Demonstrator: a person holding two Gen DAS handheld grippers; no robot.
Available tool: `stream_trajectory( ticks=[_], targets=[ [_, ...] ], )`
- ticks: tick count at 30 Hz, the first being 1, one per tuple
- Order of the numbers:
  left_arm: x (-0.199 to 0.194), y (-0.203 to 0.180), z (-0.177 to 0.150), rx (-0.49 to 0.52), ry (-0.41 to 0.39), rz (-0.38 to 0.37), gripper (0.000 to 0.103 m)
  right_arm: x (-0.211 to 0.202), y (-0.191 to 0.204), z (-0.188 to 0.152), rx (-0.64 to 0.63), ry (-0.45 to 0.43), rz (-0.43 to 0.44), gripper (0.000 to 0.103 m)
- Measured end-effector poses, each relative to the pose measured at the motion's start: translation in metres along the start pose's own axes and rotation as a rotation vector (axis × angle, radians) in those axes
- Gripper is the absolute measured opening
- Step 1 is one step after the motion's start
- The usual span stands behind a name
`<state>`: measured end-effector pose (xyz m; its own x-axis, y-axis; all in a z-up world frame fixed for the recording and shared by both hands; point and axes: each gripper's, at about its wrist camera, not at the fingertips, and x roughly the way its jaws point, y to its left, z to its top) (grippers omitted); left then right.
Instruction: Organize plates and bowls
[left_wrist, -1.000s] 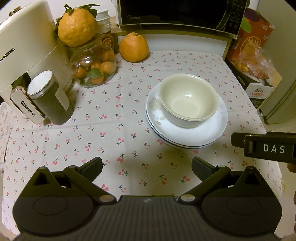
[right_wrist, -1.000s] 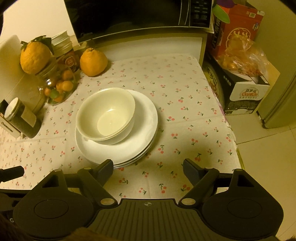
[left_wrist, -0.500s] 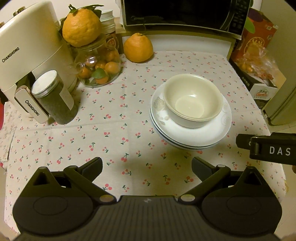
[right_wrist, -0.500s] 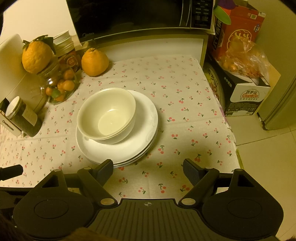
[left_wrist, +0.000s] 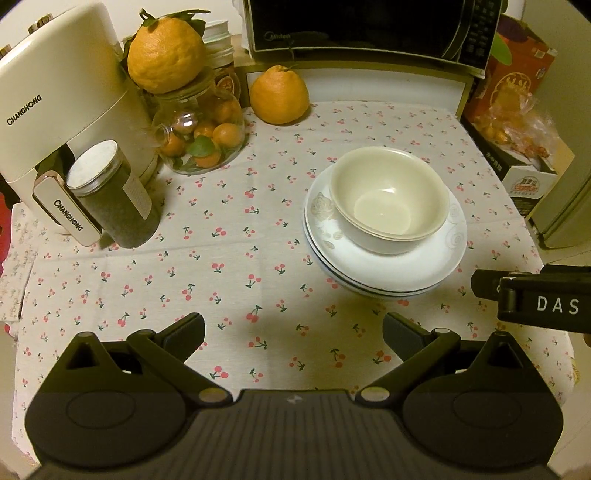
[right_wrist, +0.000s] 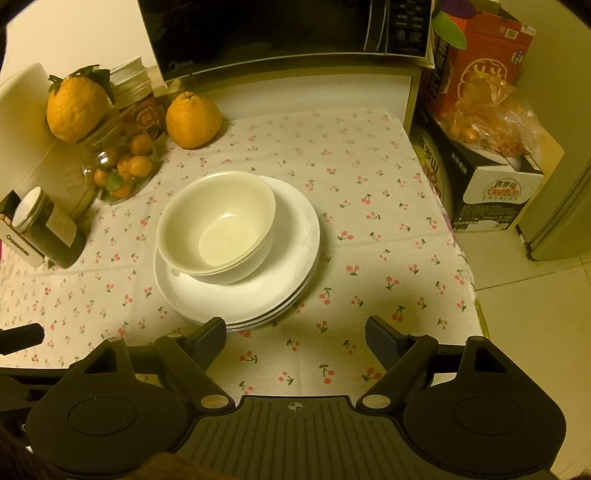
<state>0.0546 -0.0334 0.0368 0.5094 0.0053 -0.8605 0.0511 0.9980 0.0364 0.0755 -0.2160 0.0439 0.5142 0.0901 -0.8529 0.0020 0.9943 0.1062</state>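
On the cherry-print tablecloth we see a stack of white round plates with nested cream bowls sitting on top, toward the side of the plates nearer the jars. We count at least two bowl rims and two or three plate edges (the lower ones are hard to separate). Our right gripper hovers just short of the stack with its jaws spread wide and nothing between them; its left finger overlaps the near plate rim in the right wrist view, though we cannot tell whether it touches. Our left gripper is likewise spread and empty above bare cloth, with the plates and bowls ahead and to its right. A black bar lettered DAS juts in from the right edge there. Along the far side stand a glass jar of small oranges with a large bumpy orange on its lid, another large orange on the cloth, a dark jar with a silver lid, a white Changhong appliance and a black microwave.
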Motion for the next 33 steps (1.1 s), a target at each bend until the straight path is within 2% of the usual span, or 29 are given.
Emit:
stream_trajectory(
  ticks=[33],
  targets=[
    [0.0005,0.0008,-0.0001,0.003,0.001,0.005,0.103,0.0033,0.0017,-0.0016,-0.002,0.008,0.001,0.084]
  ],
)
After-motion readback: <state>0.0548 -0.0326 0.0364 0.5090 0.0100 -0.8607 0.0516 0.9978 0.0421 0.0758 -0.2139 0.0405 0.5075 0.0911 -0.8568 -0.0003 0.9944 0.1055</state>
